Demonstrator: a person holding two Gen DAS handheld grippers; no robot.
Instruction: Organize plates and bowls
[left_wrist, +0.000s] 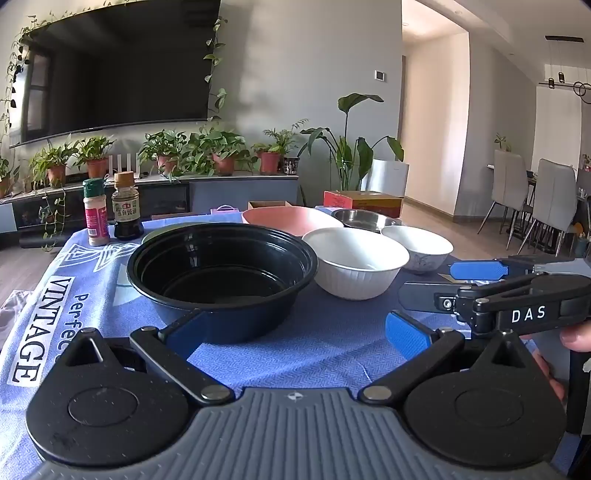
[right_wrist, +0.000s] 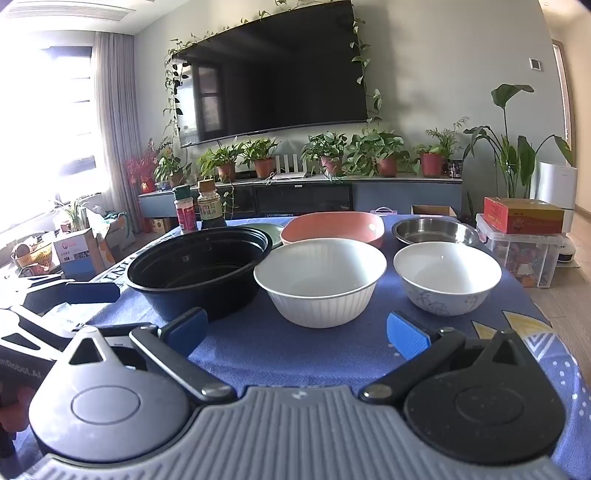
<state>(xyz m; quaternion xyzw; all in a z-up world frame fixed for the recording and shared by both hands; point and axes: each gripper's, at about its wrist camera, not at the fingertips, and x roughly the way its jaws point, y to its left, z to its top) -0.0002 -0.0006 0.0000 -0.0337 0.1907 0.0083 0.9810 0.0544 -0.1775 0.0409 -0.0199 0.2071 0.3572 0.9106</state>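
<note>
On the table under a blue printed cloth (right_wrist: 332, 354): a wide round black plastic bowl (right_wrist: 199, 273) at left, touching a ribbed white bowl (right_wrist: 319, 284), then a white ceramic bowl with a faint flower pattern (right_wrist: 447, 280) a little apart, all three empty; behind them a pink shallow bowl (right_wrist: 332, 230), a steel bowl (right_wrist: 436, 230), a green-capped spice jar (right_wrist: 184, 210) and a dark sauce bottle (right_wrist: 210, 206). Left gripper (left_wrist: 295, 332) and right gripper (right_wrist: 295, 330) both low before the bowls, jaws spread wide, gripping nothing. Beyond, a wall television (right_wrist: 273, 74) above potted plants (right_wrist: 369, 151)

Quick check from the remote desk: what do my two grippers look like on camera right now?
Both match: the left gripper and right gripper have black linkage arms, blue ribbed pads, round black pivot housings and a grey ridged base. The right one carries white "DAS" lettering on its side.
</note>
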